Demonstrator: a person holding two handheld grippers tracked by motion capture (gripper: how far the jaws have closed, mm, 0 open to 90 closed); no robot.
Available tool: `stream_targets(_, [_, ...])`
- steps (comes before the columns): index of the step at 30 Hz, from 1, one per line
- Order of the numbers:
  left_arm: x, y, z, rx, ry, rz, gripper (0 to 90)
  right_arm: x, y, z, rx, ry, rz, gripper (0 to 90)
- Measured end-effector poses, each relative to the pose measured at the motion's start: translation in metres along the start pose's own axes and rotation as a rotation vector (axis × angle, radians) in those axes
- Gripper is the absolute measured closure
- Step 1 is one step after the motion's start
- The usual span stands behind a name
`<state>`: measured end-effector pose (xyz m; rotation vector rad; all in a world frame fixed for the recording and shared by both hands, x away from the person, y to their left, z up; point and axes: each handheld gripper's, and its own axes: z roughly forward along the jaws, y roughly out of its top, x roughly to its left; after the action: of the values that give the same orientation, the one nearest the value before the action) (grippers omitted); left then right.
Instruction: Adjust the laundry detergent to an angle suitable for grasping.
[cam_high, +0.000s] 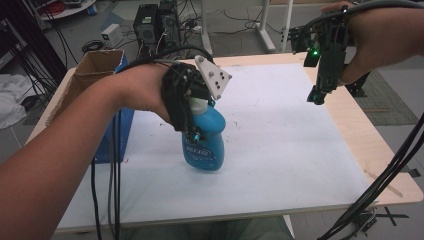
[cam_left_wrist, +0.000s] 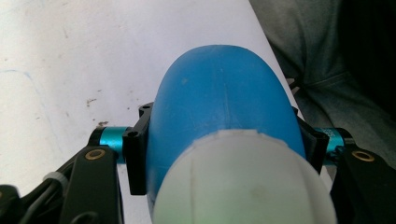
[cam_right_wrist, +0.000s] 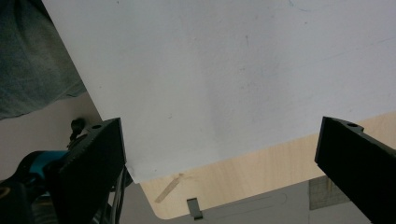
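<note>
Left hand-held gripper (cam_left_wrist: 219, 154) view: jaws clamp blue bottle (cam_left_wrist: 224, 93).

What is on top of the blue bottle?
A white cap sits on top of the blue bottle. The left gripper clamps the bottle just below it. In the high view the gripper and hand cover most of the cap, so its shape stays hidden.

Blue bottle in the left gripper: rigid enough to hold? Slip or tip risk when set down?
The blue bottle looks like stiff plastic: no dent shows where the left gripper clamps it. Its smooth, rounded shoulder could let the pads slide. Tall with a white cap, it may tip if set down tilted.
</note>
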<state>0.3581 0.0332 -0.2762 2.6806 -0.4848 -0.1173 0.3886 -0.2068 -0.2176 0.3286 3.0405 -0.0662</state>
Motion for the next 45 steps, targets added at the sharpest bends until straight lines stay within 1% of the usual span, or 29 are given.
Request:
stream_targets(3, [-0.002, -0.006, 0.003, -0.002, 0.002, 0.017, 38.2, 0.000, 0.000, 0.000, 0.002, 0.001, -0.005, 0.9])
stream_targets(4, [-0.002, -0.007, 0.003, -0.003, 0.001, 0.016, 38.2, 0.001, 0.000, 0.000, -0.002, 0.001, 0.000, 0.9])
stream_targets(6, [-0.003, -0.009, 0.004, 0.005, -0.002, 0.028, 38.2, 0.001, 0.001, 0.001, -0.002, 0.003, 0.005, 0.9])
stream_targets(8, [-0.004, -0.010, 0.006, 0.017, 0.000, 0.046, 38.2, 0.001, 0.001, 0.001, 0.000, 0.001, -0.005, 0.9])
stream_targets(9, [-0.005, -0.011, 0.007, 0.025, -0.004, 0.043, 38.2, 0.001, 0.001, 0.001, 0.001, 0.001, 0.000, 0.9])
stream_targets(12, [-0.005, -0.011, 0.009, 0.033, -0.009, 0.063, 38.1, 0.002, 0.003, 0.001, 0.004, 0.000, -0.003, 0.9])
stream_targets(13, [-0.006, -0.012, 0.010, 0.027, -0.011, 0.064, 38.2, 0.002, 0.003, 0.001, 0.002, -0.001, 0.001, 0.9])
stream_targets(15, [-0.005, -0.012, 0.011, 0.035, -0.010, 0.088, 38.2, 0.002, 0.004, 0.002, 0.004, -0.002, -0.006, 0.9])
stream_targets(16, [-0.006, -0.012, 0.012, 0.028, -0.012, 0.092, 38.2, 0.002, 0.004, 0.001, 0.005, -0.001, -0.005, 0.9])
stream_targets(17, [-0.005, -0.012, 0.012, 0.032, -0.014, 0.107, 38.1, 0.002, 0.004, 0.002, 0.004, -0.001, -0.002, 0.9])
stream_targets(18, [-0.005, -0.012, 0.013, 0.036, -0.019, 0.110, 38.2, 0.002, 0.004, 0.002, 0.003, -0.002, -0.003, 0.9])
stream_targets(20, [-0.005, -0.013, 0.014, 0.035, -0.028, 0.112, 38.2, 0.002, 0.005, 0.002, 0.003, -0.001, -0.003, 0.9])
stream_targets(23, [-0.005, -0.014, 0.016, 0.046, -0.038, 0.119, 38.1, 0.002, 0.005, 0.002, 0.001, -0.002, -0.003, 0.9])
stream_targets(26, [-0.006, -0.015, 0.018, 0.048, -0.036, 0.110, 38.2, 0.002, 0.004, 0.002, 0.005, -0.003, -0.001, 0.9])
stream_targets(27, [-0.005, -0.016, 0.018, 0.056, -0.034, 0.117, 38.1, 0.001, 0.004, 0.002, 0.006, -0.003, -0.002, 0.9])
stream_targets(29, [-0.005, -0.017, 0.019, 0.056, -0.033, 0.106, 38.1, 0.001, 0.004, 0.002, 0.004, -0.002, -0.002, 0.9])
stream_targets(31, [-0.005, -0.018, 0.018, 0.064, -0.035, 0.110, 38.2, 0.001, 0.005, 0.002, 0.002, -0.003, -0.007, 0.9])
stream_targets(33, [-0.006, -0.019, 0.019, 0.051, -0.037, 0.109, 38.1, 0.001, 0.005, 0.002, 0.004, -0.003, -0.011, 0.9])
stream_targets(34, [-0.006, -0.019, 0.019, 0.050, -0.037, 0.112, 38.2, 0.001, 0.006, 0.002, 0.003, -0.002, -0.005, 0.9])
stream_targets(35, [-0.006, -0.019, 0.019, 0.046, -0.037, 0.106, 38.2, 0.001, 0.006, 0.002, 0.002, -0.003, -0.011, 0.9])
stream_targets(38, [-0.006, -0.020, 0.019, 0.052, -0.037, 0.104, 38.1, 0.001, 0.006, 0.003, 0.002, -0.005, -0.007, 0.9])
stream_targets(40, [-0.005, -0.021, 0.019, 0.052, -0.038, 0.095, 38.0, 0.001, 0.006, 0.003, 0.004, -0.004, -0.007, 0.9])
stream_targets(44, [-0.004, -0.024, 0.019, 0.041, -0.041, 0.067, 38.0, 0.000, 0.006, 0.003, 0.003, -0.002, -0.008, 0.9])
stream_targets(45, [-0.003, -0.024, 0.017, 0.058, -0.039, 0.080, 37.9, 0.000, 0.006, 0.003, 0.003, -0.003, -0.009, 0.9])
